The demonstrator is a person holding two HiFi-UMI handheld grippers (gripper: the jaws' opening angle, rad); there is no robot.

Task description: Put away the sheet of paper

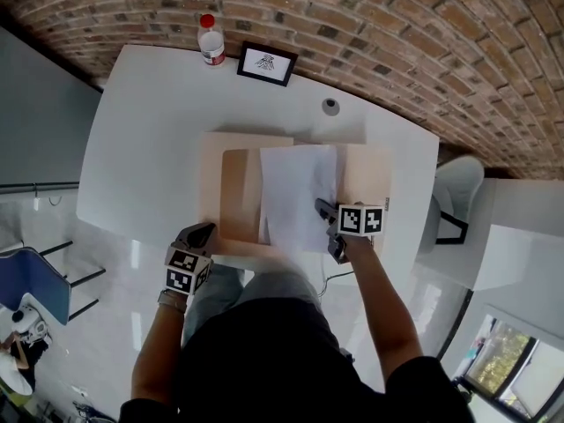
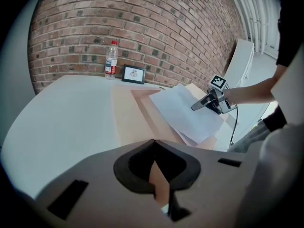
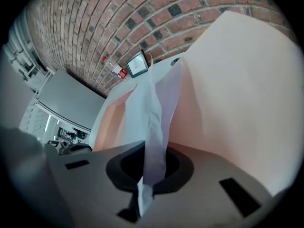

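A white sheet of paper (image 1: 295,196) (image 2: 190,113) lies across an open tan folder (image 1: 211,183) (image 2: 126,113) on the white table (image 1: 141,148). My right gripper (image 1: 322,206) (image 2: 194,107) (image 3: 151,148) is at the sheet's right edge and shut on it. In the right gripper view the paper (image 3: 152,113) runs out from between the jaws, with the folder's right flap (image 3: 237,80) beside it. My left gripper (image 1: 204,230) (image 2: 154,144) is at the folder's front left corner. Its jaws meet at the tips with a tan strip of the folder between them.
A clear bottle with a red cap (image 1: 211,40) (image 2: 110,58) and a small black picture frame (image 1: 267,63) (image 2: 134,74) stand at the table's far edge by the brick wall. A small round object (image 1: 330,107) sits behind the folder. A white chair (image 1: 458,192) is on the right.
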